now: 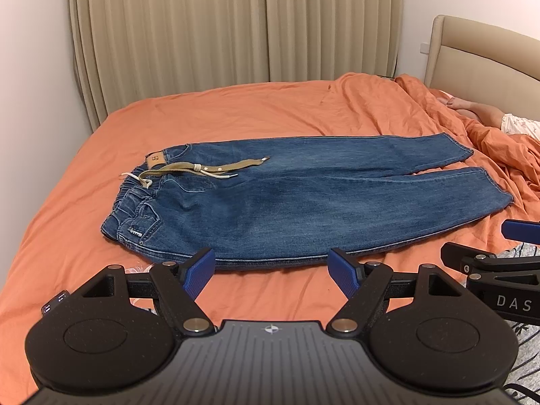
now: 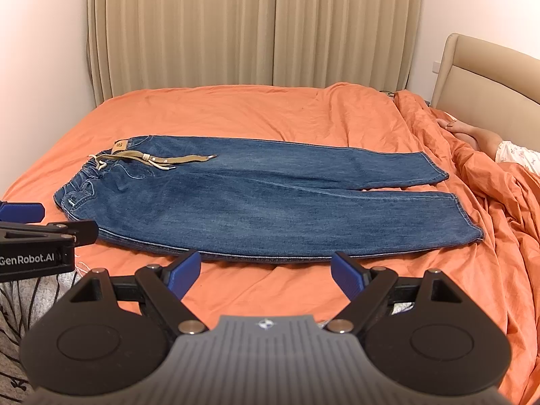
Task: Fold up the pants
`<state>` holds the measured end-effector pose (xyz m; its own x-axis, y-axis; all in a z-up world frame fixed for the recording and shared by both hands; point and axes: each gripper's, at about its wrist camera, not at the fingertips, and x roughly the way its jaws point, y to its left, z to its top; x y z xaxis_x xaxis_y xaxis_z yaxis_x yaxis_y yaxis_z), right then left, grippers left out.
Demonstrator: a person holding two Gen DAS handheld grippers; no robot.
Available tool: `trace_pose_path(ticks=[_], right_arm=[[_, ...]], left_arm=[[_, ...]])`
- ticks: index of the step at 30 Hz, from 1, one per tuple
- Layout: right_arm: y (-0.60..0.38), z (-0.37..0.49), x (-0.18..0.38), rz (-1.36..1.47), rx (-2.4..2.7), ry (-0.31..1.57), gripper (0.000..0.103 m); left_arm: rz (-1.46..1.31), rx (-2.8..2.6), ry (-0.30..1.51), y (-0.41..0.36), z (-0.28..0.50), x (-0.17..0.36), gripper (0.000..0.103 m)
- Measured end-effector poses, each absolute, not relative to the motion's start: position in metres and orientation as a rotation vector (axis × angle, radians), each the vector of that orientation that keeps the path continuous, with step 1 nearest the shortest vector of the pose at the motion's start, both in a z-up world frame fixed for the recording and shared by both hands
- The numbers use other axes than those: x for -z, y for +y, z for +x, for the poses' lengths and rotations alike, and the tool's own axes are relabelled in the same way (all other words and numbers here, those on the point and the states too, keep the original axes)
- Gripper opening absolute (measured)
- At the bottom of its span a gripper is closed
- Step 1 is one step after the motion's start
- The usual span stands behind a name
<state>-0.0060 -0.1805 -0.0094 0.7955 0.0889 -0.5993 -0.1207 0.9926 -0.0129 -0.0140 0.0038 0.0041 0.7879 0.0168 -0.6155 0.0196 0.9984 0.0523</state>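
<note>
Right now the pants (image 1: 303, 195) lie flat and spread out on the bed (image 1: 236, 111), waist to the left with the tan belt (image 1: 202, 168) and white string (image 1: 216, 173) on top, and the two legs pointing right, which looks like a good way to get them ready for folding. Both tools wait just in front of the near edge of the pants, the left tool (image 1: 271, 271) and the right tool (image 2: 265, 271), each wide open and holding nothing, so no fold seems started yet. Around them is an orange sheet, with a bunched blanket (image 2: 489, 202) and someone's arm (image 2: 472, 133) at the right, a padded headboard (image 2: 489, 74), and long beige curtains (image 2: 253, 27) behind.
</note>
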Motion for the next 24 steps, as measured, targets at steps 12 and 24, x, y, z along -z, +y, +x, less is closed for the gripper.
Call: trace_pose_path(ticks=[12,24], right_arm=[[-0.181,-0.005,0.01,-0.047,-0.114,0.644,0.081],[-0.194,0.013,0.012,-0.058,-0.134,0.68,0.081]], left_arm=[[0.059,-0.006,0.662,0.004,-0.014,-0.005,0.089],[0.074,0.058,0.684,0.031,0.008,-0.01,0.089]])
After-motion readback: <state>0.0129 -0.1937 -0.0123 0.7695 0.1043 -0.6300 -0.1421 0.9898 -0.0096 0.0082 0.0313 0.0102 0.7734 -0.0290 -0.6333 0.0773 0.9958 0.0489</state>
